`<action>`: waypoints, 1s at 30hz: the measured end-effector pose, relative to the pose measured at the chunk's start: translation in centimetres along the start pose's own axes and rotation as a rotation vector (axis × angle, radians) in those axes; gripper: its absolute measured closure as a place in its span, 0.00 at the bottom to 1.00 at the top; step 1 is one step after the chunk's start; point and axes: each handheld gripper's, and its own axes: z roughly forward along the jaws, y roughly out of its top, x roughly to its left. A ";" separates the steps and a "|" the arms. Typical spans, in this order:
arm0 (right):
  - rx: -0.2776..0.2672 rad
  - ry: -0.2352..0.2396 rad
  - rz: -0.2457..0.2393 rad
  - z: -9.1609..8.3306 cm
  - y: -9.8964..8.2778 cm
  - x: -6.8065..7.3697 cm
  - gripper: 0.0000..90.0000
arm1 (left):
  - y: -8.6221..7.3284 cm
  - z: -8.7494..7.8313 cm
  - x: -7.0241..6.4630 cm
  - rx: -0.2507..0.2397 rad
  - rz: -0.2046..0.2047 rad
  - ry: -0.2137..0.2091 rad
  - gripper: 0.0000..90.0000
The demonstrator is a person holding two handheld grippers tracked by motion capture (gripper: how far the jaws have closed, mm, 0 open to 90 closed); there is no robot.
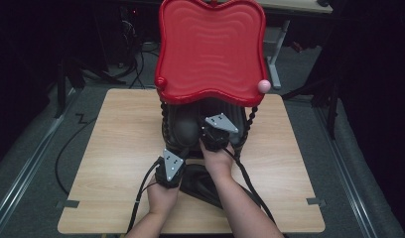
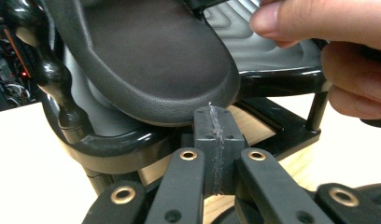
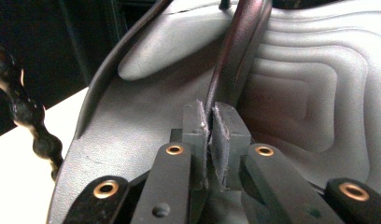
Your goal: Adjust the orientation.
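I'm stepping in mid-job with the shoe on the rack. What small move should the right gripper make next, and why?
Probably a gentle pull on the strap toward the person. The right gripper is shut on that thin dark strap, which runs up over the black shoe on the lower shelf. The left gripper is shut with nothing in it, its tips by the shoe's edge, so it could steady the shoe.

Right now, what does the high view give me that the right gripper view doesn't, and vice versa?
High view adds: the red tray on top, the pink ball at its corner, and the whole wooden table.
Right gripper view adds: the right tongs pinched shut on a thin dark strap, with the ribbed dark tray behind.
Shared: a beaded black post and the pale tabletop.
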 end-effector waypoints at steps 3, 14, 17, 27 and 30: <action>-0.004 0.001 0.003 0.0 0.0 0.0 0.93 | 0.1 0.1 0.1 -0.001 -0.005 0.001 1.00; -0.028 0.033 0.020 -1.4 -0.1 -0.5 0.85 | 0.9 1.2 0.8 0.006 -0.029 0.022 1.00; -0.030 0.043 0.013 -2.4 -0.5 -0.8 0.85 | 0.9 1.4 1.0 0.008 -0.033 0.030 1.00; -0.005 0.056 -0.013 -8.8 -4.6 -3.7 0.79 | 1.4 2.5 1.9 0.019 -0.043 0.067 1.00; 0.006 0.057 -0.015 -10.3 -5.5 -4.6 0.77 | 1.4 2.7 1.8 0.021 -0.034 0.074 1.00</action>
